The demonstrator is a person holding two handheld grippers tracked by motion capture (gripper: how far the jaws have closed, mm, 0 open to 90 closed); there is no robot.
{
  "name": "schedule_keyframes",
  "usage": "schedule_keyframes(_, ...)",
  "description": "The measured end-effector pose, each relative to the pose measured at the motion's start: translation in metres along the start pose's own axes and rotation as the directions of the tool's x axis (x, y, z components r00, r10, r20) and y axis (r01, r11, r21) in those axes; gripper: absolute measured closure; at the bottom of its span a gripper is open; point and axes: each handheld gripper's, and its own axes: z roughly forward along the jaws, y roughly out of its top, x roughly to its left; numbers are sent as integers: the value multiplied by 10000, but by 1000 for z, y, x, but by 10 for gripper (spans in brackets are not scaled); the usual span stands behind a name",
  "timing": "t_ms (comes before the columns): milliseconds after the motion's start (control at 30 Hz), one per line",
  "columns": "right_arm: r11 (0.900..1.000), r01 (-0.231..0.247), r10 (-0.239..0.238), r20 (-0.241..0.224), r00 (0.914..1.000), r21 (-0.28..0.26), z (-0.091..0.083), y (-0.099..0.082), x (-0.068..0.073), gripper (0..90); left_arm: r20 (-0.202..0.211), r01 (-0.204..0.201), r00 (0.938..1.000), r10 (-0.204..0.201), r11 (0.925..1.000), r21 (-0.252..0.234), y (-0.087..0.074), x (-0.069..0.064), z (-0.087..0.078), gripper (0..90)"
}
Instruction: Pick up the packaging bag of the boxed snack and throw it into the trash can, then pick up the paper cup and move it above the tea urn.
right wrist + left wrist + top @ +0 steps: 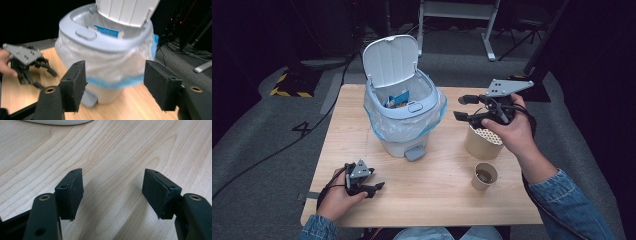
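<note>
Small paper cup (484, 176) on wooden table (437, 200), white desk frame (459, 12), yellow-black floor marking (289, 92)

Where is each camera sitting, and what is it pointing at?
High view: above the person's side, looking down on the light wooden table; both forearms and hands show.
Left gripper view: on the left gripper, facing bare tabletop; its open black jaws show.
Right gripper view: on the right gripper, facing the white pedal bin with open lid; its open jaws and the other hand's gripper show.
Shared: the high and right gripper views both show the bin and the left gripper.
</note>
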Motion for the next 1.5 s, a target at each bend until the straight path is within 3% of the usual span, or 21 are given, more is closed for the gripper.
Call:
schedule_keyframes(533, 9983, -531, 526, 237, 9983, 233, -57, -67, -6, 256, 30, 13, 10000, -13, 10000, -11, 0, 6, 0, 338)
schedule_keyframes(900, 9932, -1002, 1000, 60, 9950, 588, -83, -116, -3, 187, 161, -109, 9998, 108, 9999, 35, 1, 9, 1, 312)
schedule_keyframes(1167, 9891, -1204, 1199, 120, 9927, 847, -94, -157, 2, 187, 108, -96, 9999, 94, 9998, 165, 2, 8, 3, 222)
schedule_keyframes(1500, 9804, -1515, 1511, 134, 9884, 1257, -95, -204, 13, 188, 135, -67, 9999, 65, 9998, 164, 2, 8, 3, 215)
